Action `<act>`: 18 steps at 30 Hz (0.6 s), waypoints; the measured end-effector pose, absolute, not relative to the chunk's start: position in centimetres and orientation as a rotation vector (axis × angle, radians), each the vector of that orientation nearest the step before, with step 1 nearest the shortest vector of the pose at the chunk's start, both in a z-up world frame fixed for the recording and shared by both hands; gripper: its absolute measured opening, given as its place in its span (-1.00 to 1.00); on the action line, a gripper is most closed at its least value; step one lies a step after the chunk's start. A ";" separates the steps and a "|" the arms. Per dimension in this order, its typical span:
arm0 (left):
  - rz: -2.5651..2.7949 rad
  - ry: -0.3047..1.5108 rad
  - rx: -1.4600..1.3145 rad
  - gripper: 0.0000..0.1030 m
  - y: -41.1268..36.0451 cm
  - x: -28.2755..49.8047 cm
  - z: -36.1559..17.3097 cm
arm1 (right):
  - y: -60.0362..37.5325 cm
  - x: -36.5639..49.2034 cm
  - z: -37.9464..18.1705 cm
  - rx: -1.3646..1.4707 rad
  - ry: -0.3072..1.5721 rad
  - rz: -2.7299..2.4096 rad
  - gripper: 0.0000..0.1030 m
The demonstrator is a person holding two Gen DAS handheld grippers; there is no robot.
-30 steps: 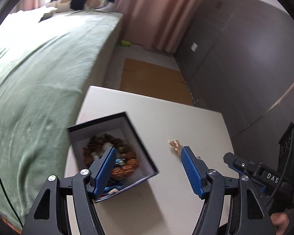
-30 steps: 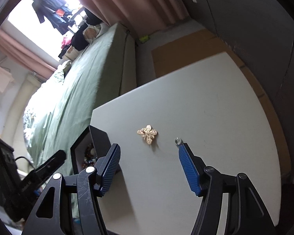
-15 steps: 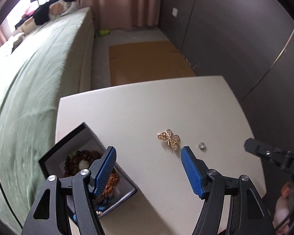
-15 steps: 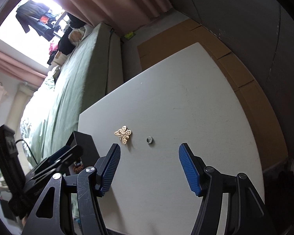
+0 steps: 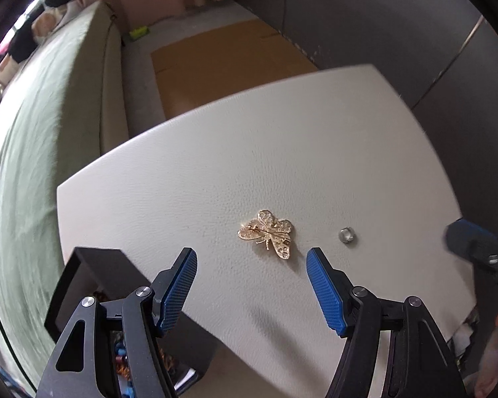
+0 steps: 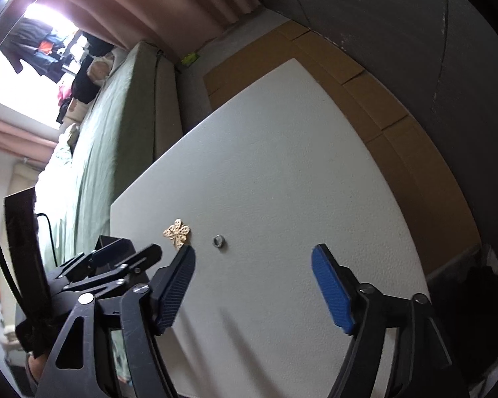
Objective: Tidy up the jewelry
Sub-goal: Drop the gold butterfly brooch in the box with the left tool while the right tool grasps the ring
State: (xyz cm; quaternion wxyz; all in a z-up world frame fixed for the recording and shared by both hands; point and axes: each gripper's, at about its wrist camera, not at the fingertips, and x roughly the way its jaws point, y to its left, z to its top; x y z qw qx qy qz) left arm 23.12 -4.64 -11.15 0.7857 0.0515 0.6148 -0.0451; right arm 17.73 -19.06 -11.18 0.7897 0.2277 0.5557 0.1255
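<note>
A gold butterfly brooch (image 5: 268,233) lies on the white table (image 5: 282,152), with a small silver ring (image 5: 347,235) to its right. My left gripper (image 5: 250,265) is open and empty, just short of the brooch. A black jewelry box (image 5: 93,272) with beaded bracelets sits at the table's left edge, partly hidden by my left finger. In the right wrist view my right gripper (image 6: 253,265) is open and empty, back from the ring (image 6: 219,241) and brooch (image 6: 177,231). The left gripper (image 6: 116,258) shows at that view's left.
A green bed (image 5: 40,106) runs along the table's left side. Brown cardboard (image 5: 229,53) lies on the floor beyond the far edge. A dark wall (image 5: 398,26) stands to the right. The right gripper's tip (image 5: 471,242) shows at the table's right edge.
My left gripper has swung right from over the box toward the brooch, which now lies just ahead of the fingers. My right gripper has pulled back to the right. Both stay open.
</note>
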 end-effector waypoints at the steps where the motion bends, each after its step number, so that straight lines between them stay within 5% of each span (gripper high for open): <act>1: -0.096 1.331 0.124 0.35 -4.8 23.3 -11.5 | -19.2 17.8 -11.2 0.494 1.195 0.266 0.59; 10: -0.099 1.361 0.140 0.32 -5.5 24.8 -13.3 | -20.7 18.2 -11.6 0.528 1.200 0.221 0.66; 14: -0.124 1.357 0.128 -0.14 -5.9 25.0 -13.5 | -21.0 18.2 -12.0 0.549 1.218 0.220 0.66; 18: -0.129 1.355 0.117 -0.21 -5.8 24.8 -13.4 | -20.8 18.1 -12.0 0.549 1.223 0.220 0.66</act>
